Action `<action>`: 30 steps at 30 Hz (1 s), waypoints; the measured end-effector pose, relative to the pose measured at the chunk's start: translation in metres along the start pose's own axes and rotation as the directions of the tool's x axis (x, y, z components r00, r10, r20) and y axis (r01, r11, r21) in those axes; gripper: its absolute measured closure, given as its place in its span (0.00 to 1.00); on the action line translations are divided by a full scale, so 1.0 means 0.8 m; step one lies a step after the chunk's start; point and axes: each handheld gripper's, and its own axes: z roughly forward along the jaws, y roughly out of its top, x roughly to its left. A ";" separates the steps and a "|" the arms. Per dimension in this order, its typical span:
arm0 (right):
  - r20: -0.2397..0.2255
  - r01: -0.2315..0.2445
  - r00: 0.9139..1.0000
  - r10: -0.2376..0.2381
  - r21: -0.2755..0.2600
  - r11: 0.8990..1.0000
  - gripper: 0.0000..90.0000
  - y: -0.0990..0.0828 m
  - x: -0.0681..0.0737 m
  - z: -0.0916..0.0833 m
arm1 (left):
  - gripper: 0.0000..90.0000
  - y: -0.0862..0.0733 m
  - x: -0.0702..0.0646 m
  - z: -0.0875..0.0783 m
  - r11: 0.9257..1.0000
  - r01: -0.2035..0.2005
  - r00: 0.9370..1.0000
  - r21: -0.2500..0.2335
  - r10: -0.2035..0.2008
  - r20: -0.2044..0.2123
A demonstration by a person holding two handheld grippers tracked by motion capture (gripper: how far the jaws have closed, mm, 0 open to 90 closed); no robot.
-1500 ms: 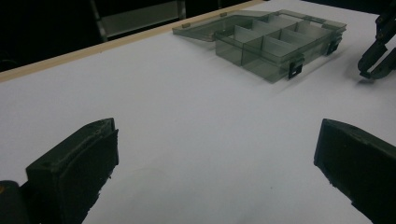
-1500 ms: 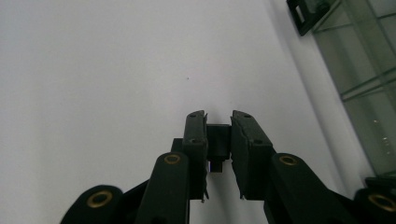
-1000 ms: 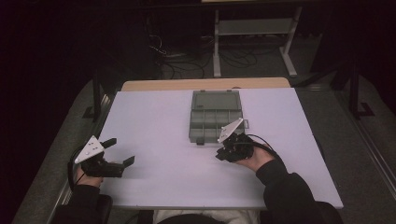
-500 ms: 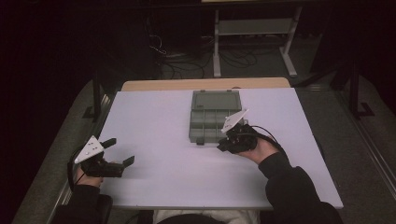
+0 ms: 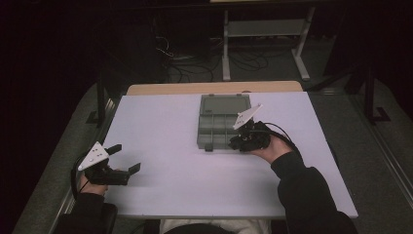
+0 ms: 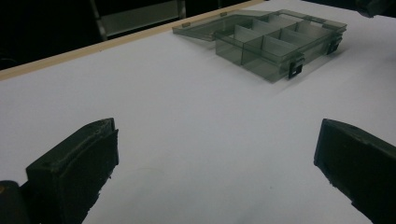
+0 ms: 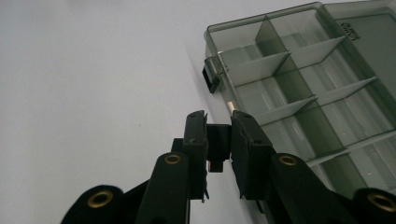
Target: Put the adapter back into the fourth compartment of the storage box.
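Right hand-held gripper is clamped on the organizer box's latch, so yanking could drag it; left hand-held gripper sits wide open.

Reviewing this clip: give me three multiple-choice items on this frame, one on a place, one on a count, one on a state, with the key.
1. Where is the right claw?
A. At the near edge of the compartment box
B. At the table's far left corner
C. Off the table

2. How many black latches show on the box's front edge in the left gripper view?
A. None
B. Two
C. Five

3. What state is the left claw in?
A. Shut on the box
B. Open, holding nothing
C. Shut on a cloth

Key: 1 A, the high view puts it at the box's near right edge. 2 B, one latch nearer, a second farther along. 3 B, its jaws stand wide apart over the bare white table.
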 end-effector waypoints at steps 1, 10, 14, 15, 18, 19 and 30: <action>-0.001 -0.002 1.000 0.002 -0.002 1.000 0.83 0.001 -0.002 -0.001 | 0.00 0.000 0.000 0.000 1.000 0.000 1.000 0.000 0.000 0.000; 0.009 -0.017 1.000 0.017 -0.013 1.000 0.83 0.007 -0.013 -0.009 | 0.00 0.000 0.000 0.000 1.000 0.000 1.000 0.000 0.000 -0.001; 0.015 -0.025 1.000 0.025 -0.013 1.000 0.83 0.007 -0.017 -0.011 | 0.00 0.000 0.000 0.000 1.000 0.000 1.000 0.000 0.000 -0.001; 0.017 -0.026 1.000 0.026 -0.015 1.000 0.83 0.007 -0.019 -0.011 | 0.00 0.000 0.000 0.000 1.000 -0.001 1.000 0.002 0.001 0.000; 0.020 -0.035 0.999 0.036 -0.015 0.999 0.83 0.006 -0.025 -0.011 | 0.00 0.000 0.000 0.000 1.000 0.000 1.000 0.003 0.000 0.000; 0.023 -0.036 0.999 0.037 -0.015 0.999 0.83 0.007 -0.026 -0.011 | 0.00 0.000 0.000 0.000 1.000 0.000 1.000 0.003 0.000 -0.001; 0.034 -0.064 0.997 0.065 -0.022 0.998 0.83 0.011 -0.047 -0.015 | 0.00 0.000 0.000 0.000 1.000 -0.001 1.000 0.003 0.001 -0.001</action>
